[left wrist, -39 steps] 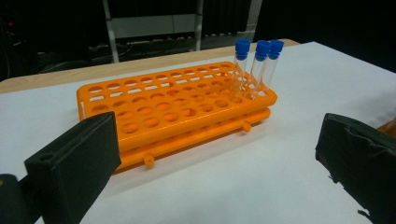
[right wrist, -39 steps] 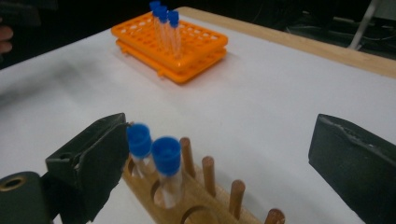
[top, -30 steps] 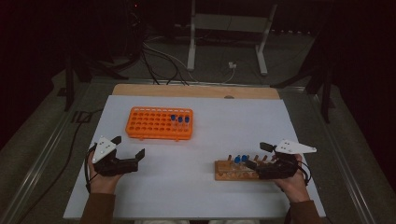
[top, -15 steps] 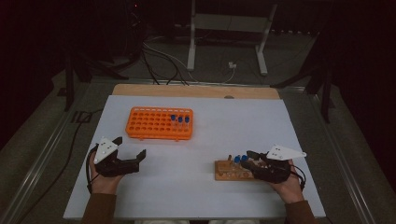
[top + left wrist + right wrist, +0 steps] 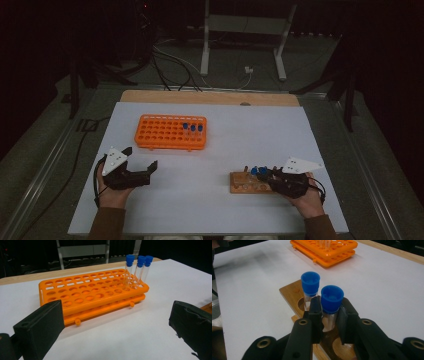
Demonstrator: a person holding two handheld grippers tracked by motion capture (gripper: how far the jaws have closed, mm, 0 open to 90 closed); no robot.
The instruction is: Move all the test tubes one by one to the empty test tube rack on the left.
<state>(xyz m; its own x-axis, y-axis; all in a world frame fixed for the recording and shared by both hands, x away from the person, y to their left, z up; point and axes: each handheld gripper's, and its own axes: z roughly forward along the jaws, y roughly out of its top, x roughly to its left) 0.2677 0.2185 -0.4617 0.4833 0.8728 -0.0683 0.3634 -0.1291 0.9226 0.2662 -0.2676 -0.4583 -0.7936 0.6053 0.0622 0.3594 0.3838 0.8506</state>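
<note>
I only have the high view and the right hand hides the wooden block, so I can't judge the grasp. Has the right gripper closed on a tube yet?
Observer: Yes. In the right gripper view the right gripper has its jaws clamped on a clear blue-capped tube.
Operator: Is it out of the block?
Observer: No, its lower end sits in a hole of the brown wooden block.
Operator: And the left gripper?
Observer: The left gripper is open, facing the orange plastic rack.
</note>
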